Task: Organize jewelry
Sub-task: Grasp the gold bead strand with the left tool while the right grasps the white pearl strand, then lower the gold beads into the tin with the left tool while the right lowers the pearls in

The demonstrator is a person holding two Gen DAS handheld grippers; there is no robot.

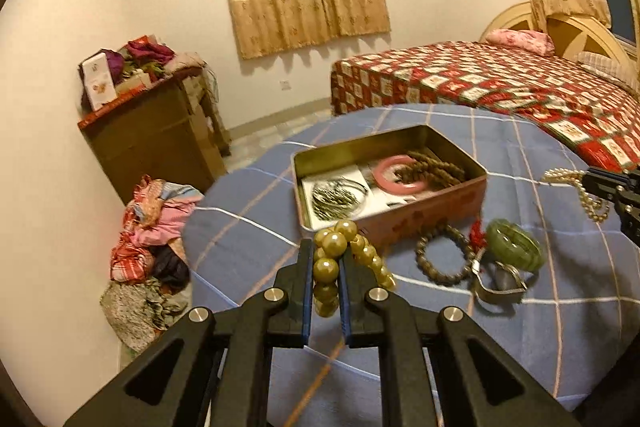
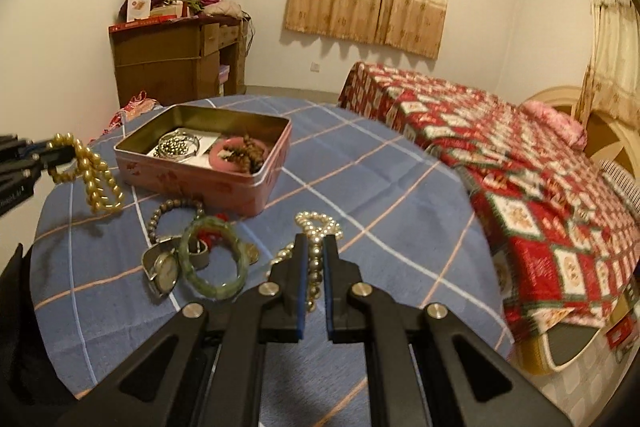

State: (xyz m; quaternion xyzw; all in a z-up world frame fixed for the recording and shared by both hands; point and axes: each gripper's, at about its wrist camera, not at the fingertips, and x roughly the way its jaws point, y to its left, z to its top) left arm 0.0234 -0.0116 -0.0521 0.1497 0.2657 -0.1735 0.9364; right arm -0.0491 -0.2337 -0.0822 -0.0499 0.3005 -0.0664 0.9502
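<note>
An open pink tin box (image 1: 440,205) (image 2: 208,183) sits on a round table with a blue checked cloth (image 1: 248,223). It holds a pink bangle (image 1: 394,173), a brown bead strand and silver bangles (image 1: 338,197). My left gripper (image 1: 326,247) is shut on a large gold bead necklace (image 1: 334,245), held just in front of the tin; it also shows in the right wrist view (image 2: 94,175). My right gripper (image 2: 314,241) is shut on a small pearl necklace (image 2: 320,225), seen too in the left wrist view (image 1: 576,183).
On the cloth lie a green jade bangle (image 2: 214,261), a brown bead bracelet (image 1: 442,259), a wristwatch (image 2: 164,269) and a red charm. A bed (image 2: 520,155) stands right of the table. A wooden dresser (image 1: 152,135) and a clothes pile (image 1: 156,227) are at the left.
</note>
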